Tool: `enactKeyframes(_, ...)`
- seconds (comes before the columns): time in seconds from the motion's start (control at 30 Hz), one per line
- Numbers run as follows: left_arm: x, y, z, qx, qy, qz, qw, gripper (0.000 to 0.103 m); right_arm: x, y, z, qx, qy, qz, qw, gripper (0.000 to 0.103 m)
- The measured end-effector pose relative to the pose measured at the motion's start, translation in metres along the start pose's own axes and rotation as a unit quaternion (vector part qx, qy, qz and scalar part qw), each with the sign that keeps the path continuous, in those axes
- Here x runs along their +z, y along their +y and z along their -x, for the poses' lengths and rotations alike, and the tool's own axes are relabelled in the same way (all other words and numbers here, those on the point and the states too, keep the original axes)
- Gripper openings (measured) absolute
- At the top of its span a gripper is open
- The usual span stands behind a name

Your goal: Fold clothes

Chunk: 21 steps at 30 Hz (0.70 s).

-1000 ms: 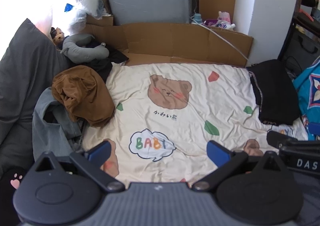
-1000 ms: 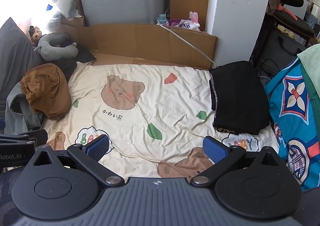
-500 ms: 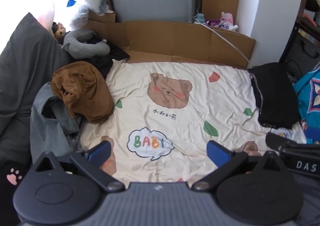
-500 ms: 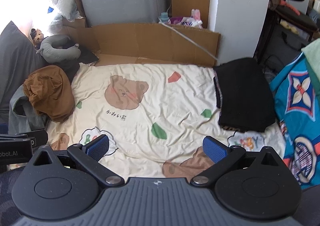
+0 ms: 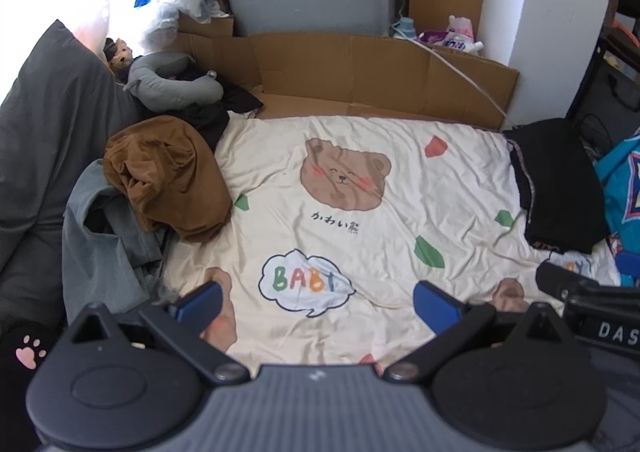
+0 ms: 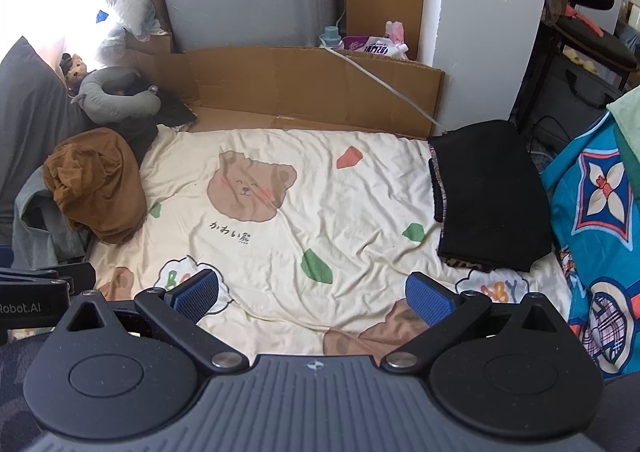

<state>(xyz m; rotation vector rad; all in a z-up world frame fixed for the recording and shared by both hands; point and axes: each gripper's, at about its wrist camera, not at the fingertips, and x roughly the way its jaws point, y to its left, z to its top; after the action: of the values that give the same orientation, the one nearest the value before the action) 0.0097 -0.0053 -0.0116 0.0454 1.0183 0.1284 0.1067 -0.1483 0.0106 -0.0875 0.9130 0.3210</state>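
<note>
Both grippers hover over the near edge of the bear sheet (image 5: 400, 188) with nothing between their fingers. Left gripper (image 5: 318, 302): jaws spread wide, blue pads (image 5: 200, 302) empty, positioned above the sheet's "BABY" cloud print (image 5: 306, 278). Right gripper (image 6: 314, 298): jaws likewise spread wide, ribbed blue pads (image 6: 428, 298) empty, positioned above the sheet's near edge, to the right of the left gripper. Each wrist view shows part of the other gripper's black body at its frame edge.

Unfolded clothes lie in a pile at the sheet's left edge. The grey garment (image 5: 100, 248) sits nearest, crumpled, partly off the sheet. The brown garment (image 5: 168, 176) rests on top of it and overlaps the sheet's left border. A dark garment (image 5: 208, 116) lies beyond the brown one, at the sheet's far left corner.

The black folded garment (image 6: 488, 192) lies flat on the sheet's right edge, well apart from the pile. A blue patterned cloth (image 6: 596, 228) lies just beside it, off the sheet to the right.

A grey neck pillow (image 5: 172, 82) rests beyond the sheet's far left corner, with a small plush toy (image 5: 118, 54) next to it. A cardboard panel (image 5: 360, 72) stands along the sheet's far edge, and a white cable (image 5: 468, 78) runs over it. Bottles and a pouch (image 6: 372, 44) sit behind the cardboard.
</note>
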Motion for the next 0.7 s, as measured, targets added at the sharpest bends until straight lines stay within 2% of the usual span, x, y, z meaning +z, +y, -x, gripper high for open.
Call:
enactKeyframes(0.3,0.001,-0.004,-0.006,0.007,0.012,-0.014,0.9998,0.103,-0.001,-0.003,-0.002,0.001,-0.005,-0.002,1.000,0.102)
enactKeyframes(0.43,0.000,-0.001,-0.006,0.009,0.016,-0.006,0.9998,0.103,-0.001,-0.005,0.000,0.011,-0.007,-0.009,1.000,0.103)
enactKeyframes(0.53,0.000,0.002,-0.007,0.004,0.022,-0.003,0.9998,0.103,0.002,-0.007,-0.001,0.025,0.008,-0.016,1.000,0.103)
enactKeyframes(0.7,0.003,0.009,-0.005,0.003,0.009,0.002,1.0000,0.103,0.007,-0.002,0.005,0.040,-0.006,-0.004,0.999,0.103)
